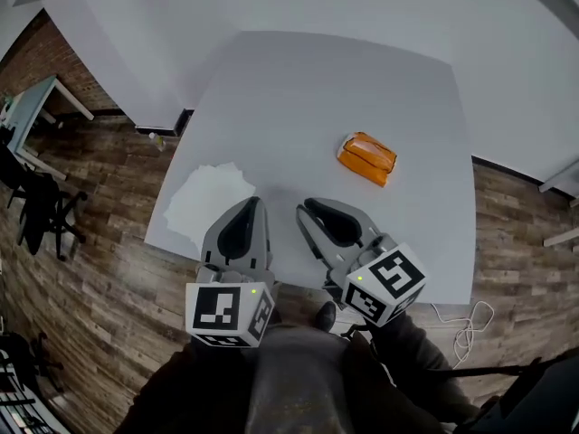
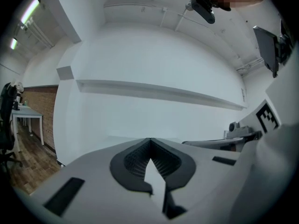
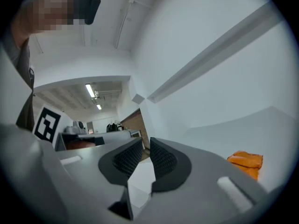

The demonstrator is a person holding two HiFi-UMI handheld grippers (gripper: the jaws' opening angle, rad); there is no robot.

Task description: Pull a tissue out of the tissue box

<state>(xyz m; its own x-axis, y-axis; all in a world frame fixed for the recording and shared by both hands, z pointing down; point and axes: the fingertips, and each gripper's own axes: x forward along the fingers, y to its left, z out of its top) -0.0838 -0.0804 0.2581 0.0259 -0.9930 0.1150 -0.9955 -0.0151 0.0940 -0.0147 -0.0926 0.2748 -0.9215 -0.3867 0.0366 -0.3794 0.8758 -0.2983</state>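
Grip status, nearest first: left tongs (image 1: 252,204) pressed together, empty; right tongs (image 1: 306,210) slightly parted, nothing between them. One white tissue (image 1: 210,195) lies flat on the desk (image 1: 298,89), just ahead-left of the left tongs. Orange tissue box (image 1: 366,157) sits farther out, ahead-right of the right tongs (the nearer hand), long axis slanting across the desk.

**Head view:** high above the bench (image 1: 317,98), facing steeply down. The left gripper (image 1: 256,202) and right gripper (image 1: 304,209) sit close at the lower frame.
**Left gripper view:** close behind its own jaws, facing level at a white wall (image 2: 154,69). The right gripper shows at the right edge.
**Right gripper view:** close behind its own jaws, facing level. The left gripper shows at the left edge.
**Shared:** the orange pack (image 1: 366,157), seen from above in the head view and side-on at lower right in the right gripper view.
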